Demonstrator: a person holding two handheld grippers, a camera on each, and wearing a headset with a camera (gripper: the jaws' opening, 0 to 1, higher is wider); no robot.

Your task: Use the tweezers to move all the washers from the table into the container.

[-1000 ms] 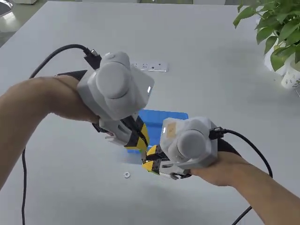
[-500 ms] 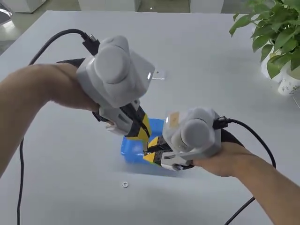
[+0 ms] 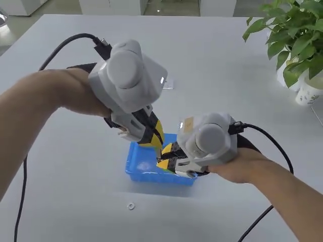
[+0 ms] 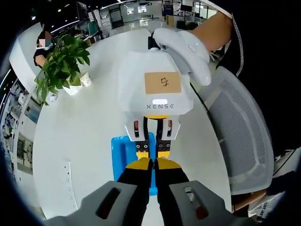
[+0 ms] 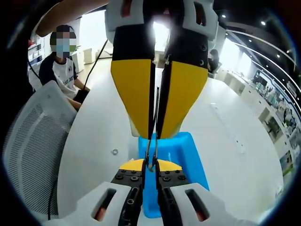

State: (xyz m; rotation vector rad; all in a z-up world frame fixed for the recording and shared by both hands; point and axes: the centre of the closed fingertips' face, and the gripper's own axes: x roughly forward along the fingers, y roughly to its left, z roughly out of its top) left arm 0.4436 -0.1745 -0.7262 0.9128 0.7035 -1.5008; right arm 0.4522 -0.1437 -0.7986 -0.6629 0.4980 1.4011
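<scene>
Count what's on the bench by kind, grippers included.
Grippers: 2 (left gripper, right gripper)
Tweezers: 1
Blue container: 1
Loose washer: 1
Potted plant: 1
Power strip: 1
Total: 7

Blue container [image 3: 133,169]; white table [image 3: 227,65]; green plant [image 3: 295,35]

— What sort of premises are you working in?
— I am working in an open-plan office. I am standing over a large white table [image 3: 242,75]. A potted plant [image 3: 295,45] is standing near its edge, and a grey mesh office chair [image 4: 244,127] is sitting beside it.
— What else is supporting that finding?
— A person [image 5: 63,70] is sitting by the table. Ceiling lights [image 5: 263,22] are shining overhead. Rows of desks [image 4: 141,10] are showing in the background, too small for detail.
</scene>
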